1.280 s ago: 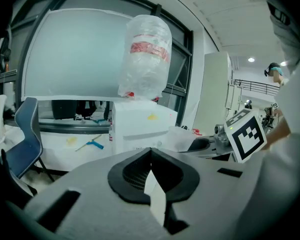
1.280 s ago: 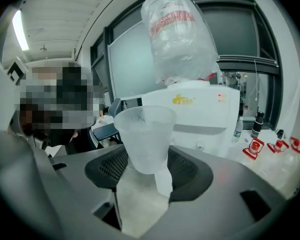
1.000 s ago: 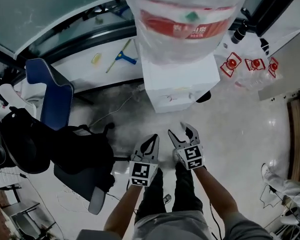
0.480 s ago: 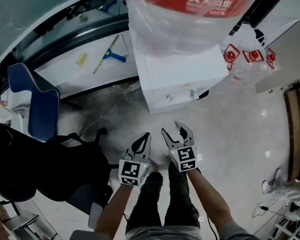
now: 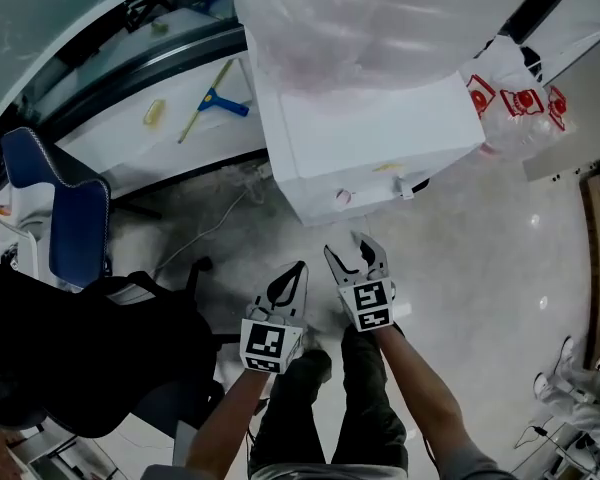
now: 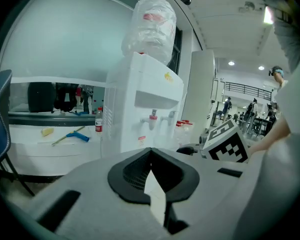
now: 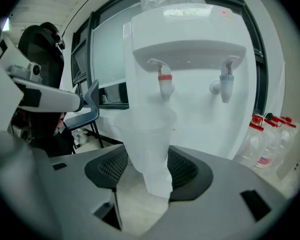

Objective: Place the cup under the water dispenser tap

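Cup: a clear plastic cup is gripped at its lower part by the fingers of the right gripper. It is held upright in front of the water dispenser, apart from it and not under either tap.
Left gripper: fingers are clenched together on nothing.
Hidden: the cup's base is covered by the fingers. In the head view the cup can barely be made out against the floor.
Cut off: the plastic-wrapped bottle on the dispenser is cropped by the top edge of the head view.
Writing: the bottle's red label is too small to be read.
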